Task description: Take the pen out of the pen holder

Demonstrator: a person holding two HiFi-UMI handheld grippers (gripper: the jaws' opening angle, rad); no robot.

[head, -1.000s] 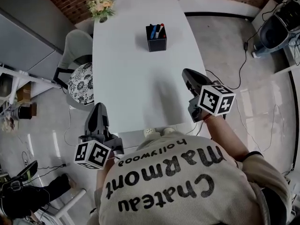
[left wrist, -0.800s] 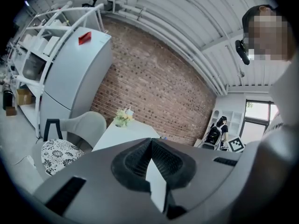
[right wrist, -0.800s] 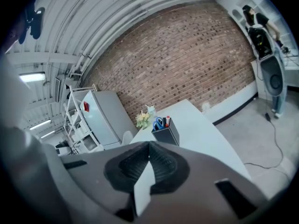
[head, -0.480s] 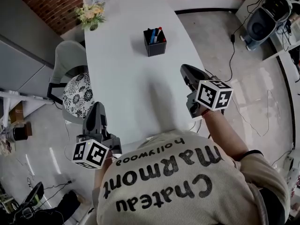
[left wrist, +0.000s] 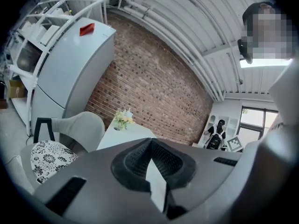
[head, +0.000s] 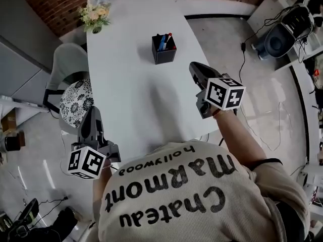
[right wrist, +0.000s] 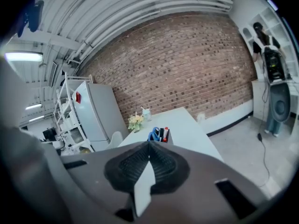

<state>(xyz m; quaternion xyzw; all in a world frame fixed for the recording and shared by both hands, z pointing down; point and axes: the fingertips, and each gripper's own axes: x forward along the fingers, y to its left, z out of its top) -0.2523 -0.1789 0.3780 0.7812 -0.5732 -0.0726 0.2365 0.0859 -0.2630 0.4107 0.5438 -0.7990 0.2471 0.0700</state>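
Right tool [head: 195, 67]: closed; we edged it nearer the pen holder [head: 164, 53], eleven o'clock.
Left tool [head: 92, 113]: apparently closed.
Pen [head: 162, 41]: unreached.

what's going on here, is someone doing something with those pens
A person stands at the near end of a white table, holding a gripper in each hand. The black pen holder, with a few pens standing in it, sits untouched farther up the table. The right gripper hovers near the table's right edge, pointed toward the holder. The left gripper hangs beside the left edge. Both are shut and empty, so no pen is out yet.
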